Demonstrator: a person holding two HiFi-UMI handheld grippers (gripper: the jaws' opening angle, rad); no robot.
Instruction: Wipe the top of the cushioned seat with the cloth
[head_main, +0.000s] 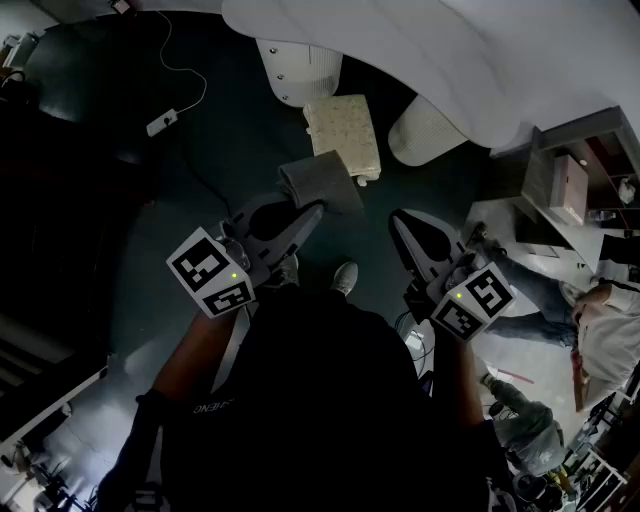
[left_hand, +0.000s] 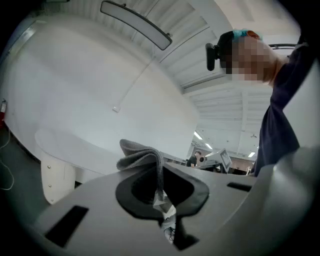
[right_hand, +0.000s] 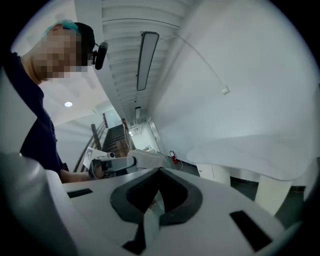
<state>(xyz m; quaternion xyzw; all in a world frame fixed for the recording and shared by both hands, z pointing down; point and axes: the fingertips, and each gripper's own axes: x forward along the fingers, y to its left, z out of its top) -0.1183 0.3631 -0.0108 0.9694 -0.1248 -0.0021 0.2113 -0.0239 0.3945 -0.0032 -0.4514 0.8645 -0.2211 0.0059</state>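
Left gripper (head_main: 308, 208), clamped on the cloth (head_main: 322, 182), sits just near-left of the seat (head_main: 345, 135); right gripper (head_main: 402, 222), closed empty, lies farther

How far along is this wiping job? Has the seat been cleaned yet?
Done: the left gripper is shut on the grey cloth, so the pickup is finished. In hand: the cloth is held up in the air, off the cushioned seat on the floor. Left: the wiping itself; nothing shows that any has happened. The right gripper is shut and empty.
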